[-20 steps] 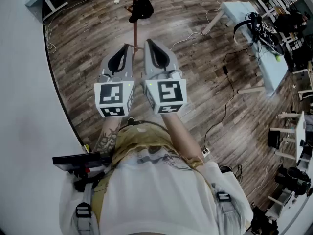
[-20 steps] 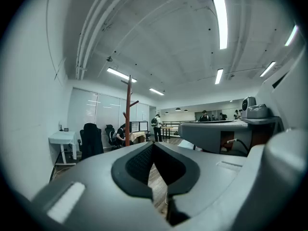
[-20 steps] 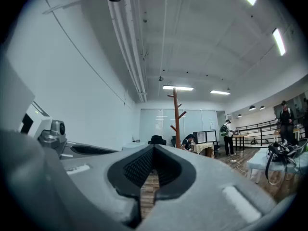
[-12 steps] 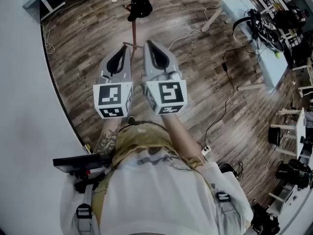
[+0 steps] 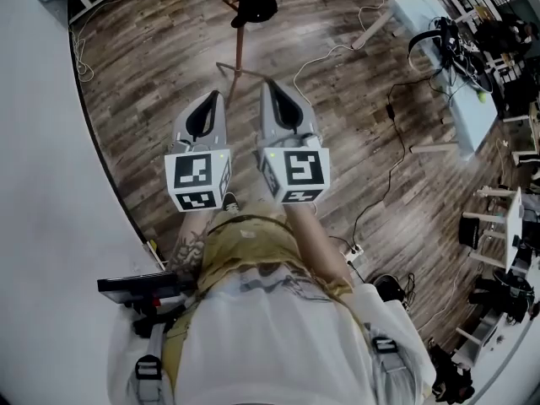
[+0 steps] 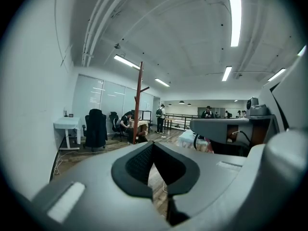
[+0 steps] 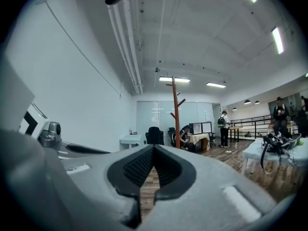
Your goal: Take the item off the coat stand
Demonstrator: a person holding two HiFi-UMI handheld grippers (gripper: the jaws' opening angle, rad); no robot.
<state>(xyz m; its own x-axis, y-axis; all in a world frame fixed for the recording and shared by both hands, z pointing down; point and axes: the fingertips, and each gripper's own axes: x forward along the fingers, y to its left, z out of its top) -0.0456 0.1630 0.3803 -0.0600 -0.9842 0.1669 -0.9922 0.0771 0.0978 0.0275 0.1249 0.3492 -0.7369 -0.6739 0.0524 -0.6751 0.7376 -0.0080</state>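
Note:
A black item [image 5: 254, 2] hangs near the top of a reddish-brown coat stand [image 5: 240, 49] at the head view's top, ahead of me. My left gripper [image 5: 214, 98] and right gripper [image 5: 270, 85] are held side by side, pointing toward the stand and well short of it. Both are shut with nothing between the pads. The stand [image 6: 138, 102] rises as a thin pole beyond the left gripper [image 6: 153, 143] in the left gripper view. It also stands [image 7: 176, 112] beyond the right gripper [image 7: 154, 147] in the right gripper view. Neither gripper view shows the item.
A white wall runs along the left. A white table [image 5: 443, 62] with headphones and cables stands at the right, and black cords [image 5: 384, 154] trail over the wooden floor. A white desk [image 6: 67, 125] and an office chair [image 6: 96, 129] stand near the stand; people are far back.
In the head view the stand's top with the black item has shifted right and up. Both grippers sit slightly lower and further right in the frame, still side by side and shut.

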